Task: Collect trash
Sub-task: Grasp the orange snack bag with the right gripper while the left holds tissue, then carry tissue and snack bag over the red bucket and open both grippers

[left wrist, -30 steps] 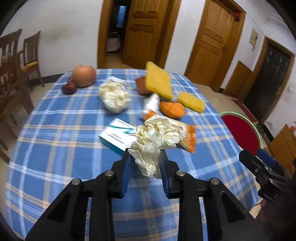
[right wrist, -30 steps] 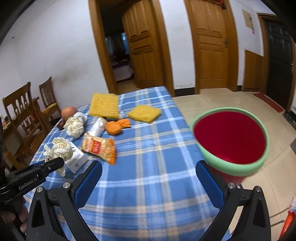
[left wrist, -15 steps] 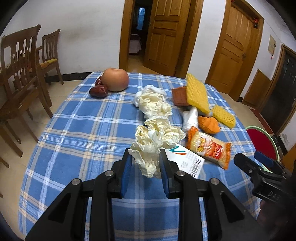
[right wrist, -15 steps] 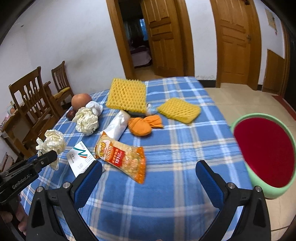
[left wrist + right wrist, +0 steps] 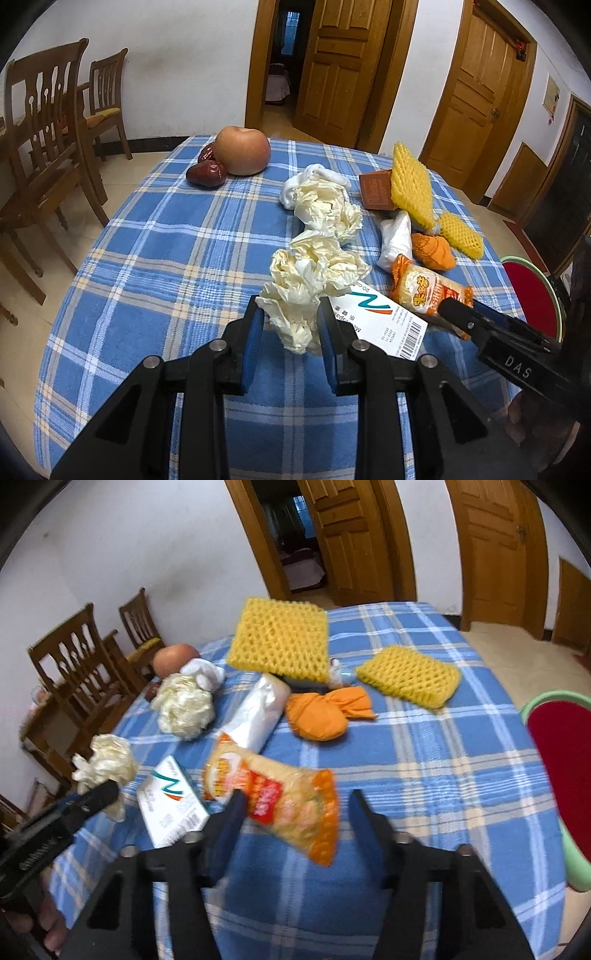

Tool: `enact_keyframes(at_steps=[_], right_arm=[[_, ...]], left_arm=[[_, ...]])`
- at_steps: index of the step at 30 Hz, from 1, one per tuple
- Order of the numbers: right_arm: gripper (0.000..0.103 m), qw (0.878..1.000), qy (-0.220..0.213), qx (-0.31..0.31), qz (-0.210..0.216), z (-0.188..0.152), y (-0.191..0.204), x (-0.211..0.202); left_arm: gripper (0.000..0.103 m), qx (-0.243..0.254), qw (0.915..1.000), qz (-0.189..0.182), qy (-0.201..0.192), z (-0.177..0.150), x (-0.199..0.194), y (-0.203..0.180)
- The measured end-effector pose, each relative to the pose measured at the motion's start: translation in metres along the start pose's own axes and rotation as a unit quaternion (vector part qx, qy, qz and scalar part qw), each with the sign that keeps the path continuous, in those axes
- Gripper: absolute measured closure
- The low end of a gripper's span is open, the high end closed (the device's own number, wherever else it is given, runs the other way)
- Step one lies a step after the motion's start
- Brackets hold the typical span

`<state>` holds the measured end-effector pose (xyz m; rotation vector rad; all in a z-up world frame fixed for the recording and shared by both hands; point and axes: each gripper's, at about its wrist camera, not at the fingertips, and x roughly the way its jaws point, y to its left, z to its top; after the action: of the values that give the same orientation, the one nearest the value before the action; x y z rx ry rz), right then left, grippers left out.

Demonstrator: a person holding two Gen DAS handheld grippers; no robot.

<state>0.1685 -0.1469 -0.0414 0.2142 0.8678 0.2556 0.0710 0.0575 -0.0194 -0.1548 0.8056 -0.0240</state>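
My left gripper (image 5: 290, 317) is shut on a crumpled cream paper wad (image 5: 314, 273), held just above the blue plaid tablecloth (image 5: 166, 258). In the right wrist view the same wad (image 5: 107, 760) sits at that gripper's tip. My right gripper (image 5: 295, 801) hangs low over an orange snack packet (image 5: 273, 794). Its jaws are closing with the packet's near end between them; the left finger is at the packet's edge and the right finger stands clear of it. A white carton with a teal logo (image 5: 170, 805) lies left of the packet.
On the table lie a second paper wad (image 5: 184, 705), a white plastic bag (image 5: 258, 712), an orange wrapper (image 5: 321, 716), two yellow foam nets (image 5: 280, 638), a brown box (image 5: 376, 188), an apple (image 5: 242, 155) and dates (image 5: 207, 173). A red bin with a green rim (image 5: 543, 698) stands right; chairs (image 5: 44, 122) left.
The right gripper has swung from the bin toward the table, come down over the snack packet, and its jaws have narrowed. The left gripper keeps the paper wad and has drifted slightly.
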Motion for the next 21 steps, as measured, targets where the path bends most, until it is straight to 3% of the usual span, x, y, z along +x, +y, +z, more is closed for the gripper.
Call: enact_keyframes(at_steps=[4,9,21], right_arm=[[0.077,1.000,-0.011,0.004,0.011,0.000,0.000,-0.004],[0.089,1.000,-0.020,-0.005,0.020,-0.002,0.003,-0.014],[0.091,0.997,-0.072,-0.014,0.029,-0.009,0.006,-0.069]], left_arm=[[0.074,0.000,1.0000,-0.002,-0.001,0.000,0.000,0.000],[0.074,0.001,1.0000,-0.003,-0.002,0.000,-0.003,-0.001],[0.074,0.011,0.9995,-0.025,-0.014,0.003,-0.019,-0.017]])
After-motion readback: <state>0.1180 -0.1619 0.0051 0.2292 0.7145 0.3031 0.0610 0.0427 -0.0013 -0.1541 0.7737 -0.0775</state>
